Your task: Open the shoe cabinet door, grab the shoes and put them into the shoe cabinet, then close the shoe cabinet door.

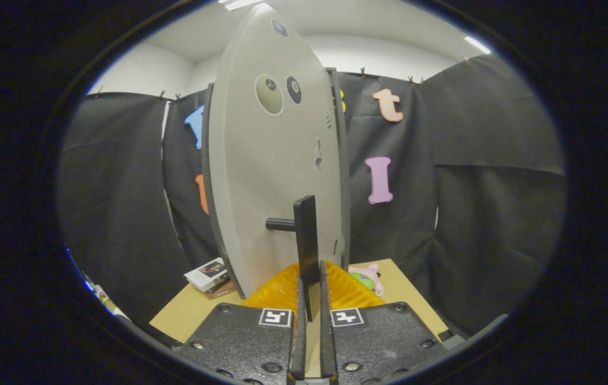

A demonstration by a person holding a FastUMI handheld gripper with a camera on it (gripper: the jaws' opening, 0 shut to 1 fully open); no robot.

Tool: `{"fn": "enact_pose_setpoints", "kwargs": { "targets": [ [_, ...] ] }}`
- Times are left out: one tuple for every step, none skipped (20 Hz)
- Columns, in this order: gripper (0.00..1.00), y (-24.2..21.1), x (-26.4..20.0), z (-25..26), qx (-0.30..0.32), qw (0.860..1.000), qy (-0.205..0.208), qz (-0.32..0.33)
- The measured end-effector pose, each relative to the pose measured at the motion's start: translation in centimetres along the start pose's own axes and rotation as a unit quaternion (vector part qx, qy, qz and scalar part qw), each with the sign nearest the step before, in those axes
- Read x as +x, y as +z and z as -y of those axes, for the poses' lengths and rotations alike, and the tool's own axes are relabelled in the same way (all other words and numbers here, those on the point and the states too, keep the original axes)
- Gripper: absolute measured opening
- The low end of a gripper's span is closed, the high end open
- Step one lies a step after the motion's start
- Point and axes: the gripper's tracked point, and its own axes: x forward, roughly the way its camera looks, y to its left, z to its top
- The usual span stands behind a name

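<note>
The grey shoe cabinet door (271,176) stands swung out, its inner face toward me, with round holes near its top. A black bar handle (306,235) sticks out from it on a short peg. My gripper (310,289) is shut on the lower end of that handle, both fingers pressing its sides. The cabinet's dark edge (342,171) shows just behind the door on the right. No shoes are in sight.
A tan wooden table (191,313) lies below. On it are a yellow ribbed mat (277,291) under the fingers, a small stack of booklets (208,274) to the left, and a pink and green plush toy (368,277) to the right. Black cloth walls surround the booth.
</note>
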Motion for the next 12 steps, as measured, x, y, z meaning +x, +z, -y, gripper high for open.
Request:
{"fn": "enact_pose_setpoints", "kwargs": {
  "targets": [
    [0.14, -0.2, -0.1, 1.1, -0.002, 1.0, -0.013, -0.001],
    [0.13, -0.3, -0.2, 2.3, -0.003, 1.0, -0.028, 0.0],
    [0.11, -0.4, -0.3, 3.6, -0.005, 0.999, -0.042, 0.003],
    [0.09, -0.2, -0.3, 5.3, -0.005, 0.998, -0.059, 0.008],
    [0.08, -0.1, -0.1, 6.4, 0.004, 0.998, -0.056, 0.008],
    [0.08, -0.1, -0.1, 6.7, 0.021, 0.999, -0.038, 0.006],
    [0.08, -0.2, -0.2, 6.9, 0.032, 0.999, -0.024, 0.008],
    [0.08, -0.2, -0.3, 7.0, 0.032, 0.999, -0.014, 0.011],
    [0.08, -0.2, -0.3, 7.5, 0.025, 1.0, -0.012, 0.014],
    [0.12, -0.2, -0.2, 7.6, 0.018, 1.0, -0.008, 0.013],
    [0.17, 0.0, 0.1, 8.3, 0.014, 1.0, -0.009, 0.014],
    [0.34, 0.0, 0.1, 8.7, 0.012, 1.0, -0.009, 0.014]
  ]
}}
